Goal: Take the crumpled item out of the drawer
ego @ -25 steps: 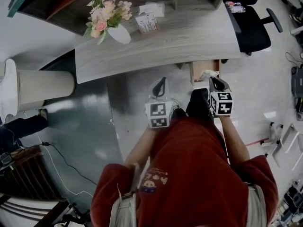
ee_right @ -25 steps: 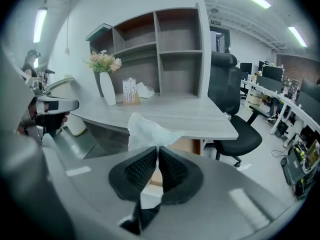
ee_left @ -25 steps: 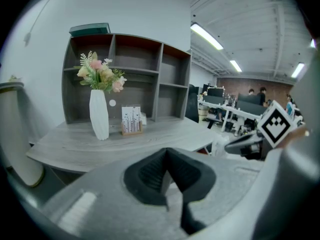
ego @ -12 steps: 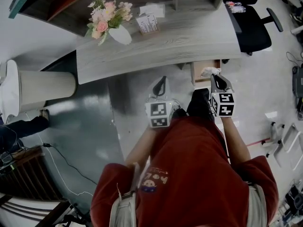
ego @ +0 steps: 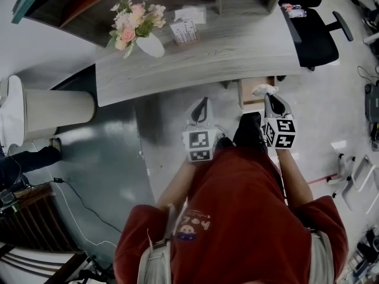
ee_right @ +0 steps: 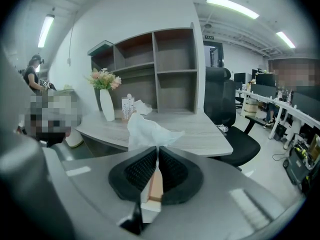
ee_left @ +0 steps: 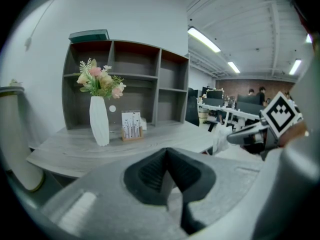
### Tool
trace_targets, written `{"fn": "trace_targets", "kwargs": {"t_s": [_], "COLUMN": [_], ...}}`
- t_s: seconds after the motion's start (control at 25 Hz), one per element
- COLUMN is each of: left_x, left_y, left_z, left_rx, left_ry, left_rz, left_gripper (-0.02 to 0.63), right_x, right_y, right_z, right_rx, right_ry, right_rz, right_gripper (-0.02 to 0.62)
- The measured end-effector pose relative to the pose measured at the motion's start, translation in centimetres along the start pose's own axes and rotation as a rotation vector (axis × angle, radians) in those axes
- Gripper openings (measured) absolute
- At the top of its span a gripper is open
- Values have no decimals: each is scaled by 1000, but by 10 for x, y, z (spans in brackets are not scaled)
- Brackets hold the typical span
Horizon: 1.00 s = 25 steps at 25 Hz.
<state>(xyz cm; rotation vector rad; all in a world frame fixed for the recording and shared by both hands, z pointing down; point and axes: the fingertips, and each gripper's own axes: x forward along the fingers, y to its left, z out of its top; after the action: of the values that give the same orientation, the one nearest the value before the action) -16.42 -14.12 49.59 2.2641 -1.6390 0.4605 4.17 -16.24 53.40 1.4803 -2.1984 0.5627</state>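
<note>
One desk (ego: 237,52) carries one white vase (ego: 150,43), one bunch of flowers (ego: 133,18), one card stand (ego: 183,28) and one white paper lump (ego: 190,10). There is one drawer (ego: 244,93), one crumpled tissue (ego: 261,90) and one black chair (ego: 311,31). The tools number two: left tool (ego: 203,102), right tool (ego: 267,97).

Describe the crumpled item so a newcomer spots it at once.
Find the grey desk, then the wooden drawer open under its right end. There the right gripper pinches a white tissue. Unlike the smooth white vase on the desk, it is wrinkled and held in jaws.
</note>
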Motion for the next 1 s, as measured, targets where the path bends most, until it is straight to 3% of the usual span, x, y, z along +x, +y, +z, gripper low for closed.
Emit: {"fn": "trace_targets", "kwargs": {"t_s": [1.0], "left_x": [-9], "left_y": [-1], "left_z": [2], "left_rx": [4], "left_ry": [-19], "left_rz": [8], "left_gripper": [0], "right_x": [-7], "right_y": [6], "right_z": [0], "right_rx": [-9], "right_ry": [-14], "right_rz": [9], "right_gripper": [14]}}
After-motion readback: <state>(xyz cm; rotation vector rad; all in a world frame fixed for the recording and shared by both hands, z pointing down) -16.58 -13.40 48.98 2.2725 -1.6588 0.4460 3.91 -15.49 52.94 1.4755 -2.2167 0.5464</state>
